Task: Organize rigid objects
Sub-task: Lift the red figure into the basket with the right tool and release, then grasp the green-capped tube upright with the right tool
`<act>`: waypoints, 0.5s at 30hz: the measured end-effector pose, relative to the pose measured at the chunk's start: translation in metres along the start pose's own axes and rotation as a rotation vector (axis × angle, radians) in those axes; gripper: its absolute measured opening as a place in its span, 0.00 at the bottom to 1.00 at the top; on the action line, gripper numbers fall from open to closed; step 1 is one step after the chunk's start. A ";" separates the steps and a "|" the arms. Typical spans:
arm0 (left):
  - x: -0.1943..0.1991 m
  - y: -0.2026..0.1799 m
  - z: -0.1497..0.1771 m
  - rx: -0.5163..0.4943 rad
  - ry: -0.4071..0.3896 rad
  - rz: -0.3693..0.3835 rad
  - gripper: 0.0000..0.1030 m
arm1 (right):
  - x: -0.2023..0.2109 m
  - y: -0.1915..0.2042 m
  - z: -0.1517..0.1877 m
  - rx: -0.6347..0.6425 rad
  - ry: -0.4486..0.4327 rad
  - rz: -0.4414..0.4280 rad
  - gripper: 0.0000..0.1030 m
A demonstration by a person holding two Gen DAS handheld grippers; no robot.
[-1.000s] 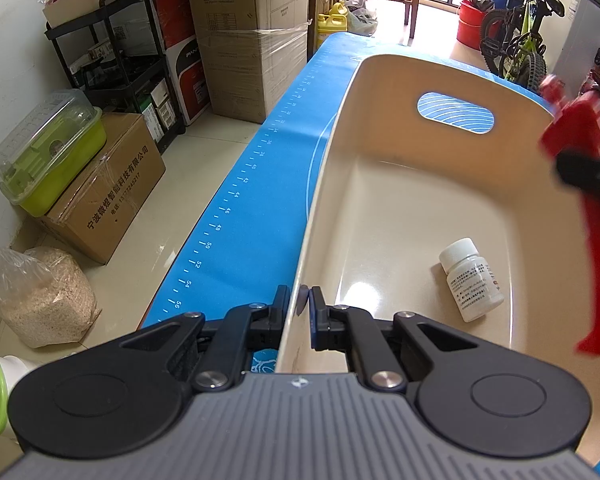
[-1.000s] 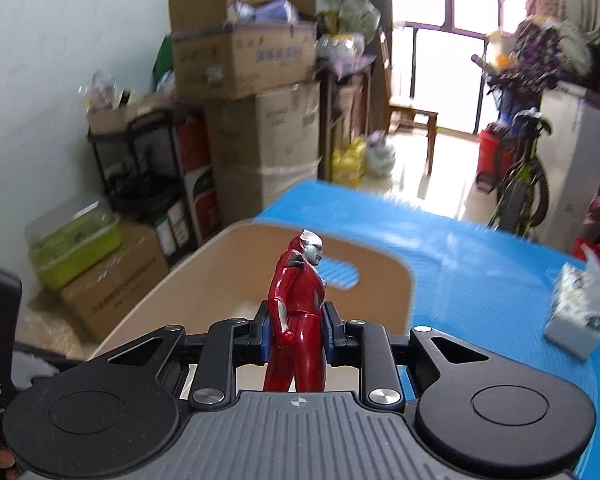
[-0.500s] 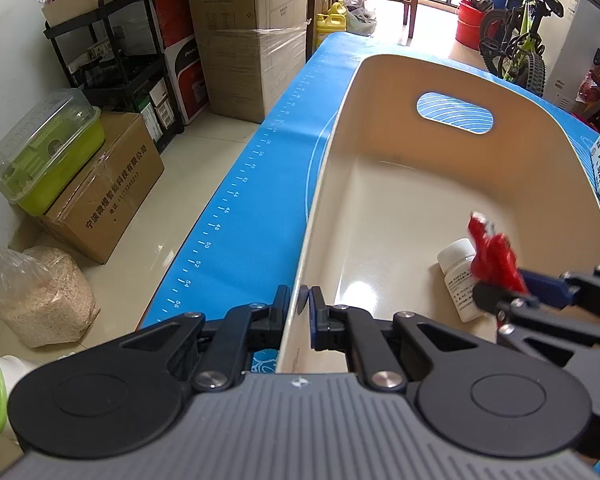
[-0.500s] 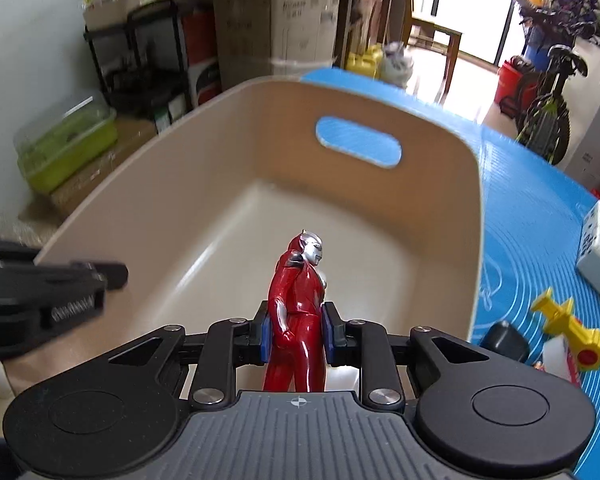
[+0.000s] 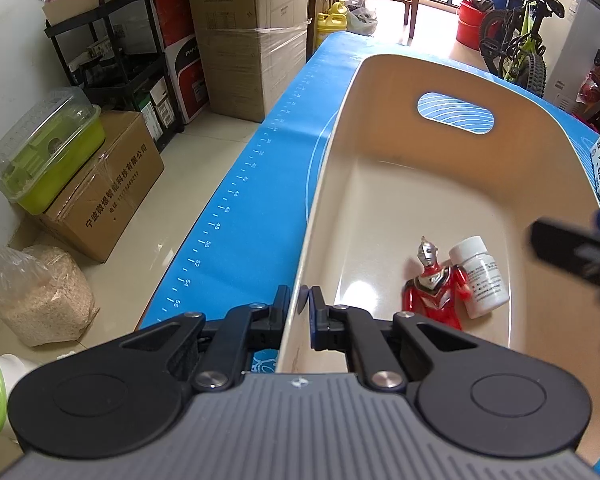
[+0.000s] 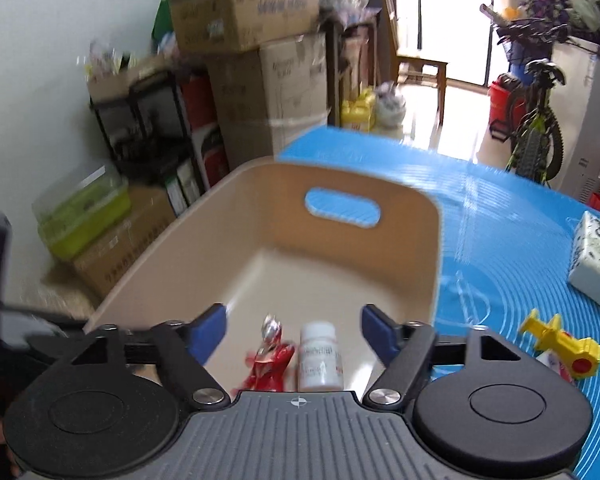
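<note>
My right tool (image 6: 292, 330), just spread and empty, is nearest the yellow toy (image 6: 560, 344) lying crosswise to its right; my left tool (image 5: 299, 308) pinches the bin (image 5: 440, 184) rim.

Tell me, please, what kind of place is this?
Probably a room of a home that is used for storage: stacked cardboard boxes by the wall, a bicycle near the bright doorway, and a table under a blue mat.

Red-and-silver toy figure (image 5: 434, 286) lies on its back on the floor of the beige bin (image 5: 440, 184), touching a white pill bottle (image 5: 480, 276) lying on its side.
</note>
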State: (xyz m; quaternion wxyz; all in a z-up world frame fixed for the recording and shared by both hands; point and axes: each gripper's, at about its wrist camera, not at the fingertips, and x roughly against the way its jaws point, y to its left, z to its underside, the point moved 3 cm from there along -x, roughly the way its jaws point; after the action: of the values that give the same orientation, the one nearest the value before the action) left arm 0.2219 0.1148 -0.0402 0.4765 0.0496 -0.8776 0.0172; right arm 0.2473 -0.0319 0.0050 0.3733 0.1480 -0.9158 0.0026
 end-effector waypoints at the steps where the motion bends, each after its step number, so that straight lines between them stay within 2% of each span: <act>1: 0.000 0.000 0.000 0.000 0.000 0.000 0.11 | 0.006 -0.004 -0.002 -0.006 -0.015 0.008 0.81; 6: 0.000 0.002 0.000 0.006 0.003 0.006 0.11 | 0.032 -0.025 -0.003 -0.037 -0.071 0.066 0.93; 8: 0.000 0.002 0.000 0.006 0.003 0.007 0.11 | 0.042 -0.038 0.003 -0.055 -0.087 0.099 0.93; 15: 0.000 0.004 -0.001 0.010 0.002 0.011 0.11 | 0.051 -0.080 0.037 -0.129 -0.033 0.189 0.93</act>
State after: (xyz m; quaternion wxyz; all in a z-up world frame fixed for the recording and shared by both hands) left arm 0.2221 0.1190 -0.0401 0.4769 0.0472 -0.8774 0.0242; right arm 0.2095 -0.1261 0.0045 0.3651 0.0366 -0.9299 -0.0233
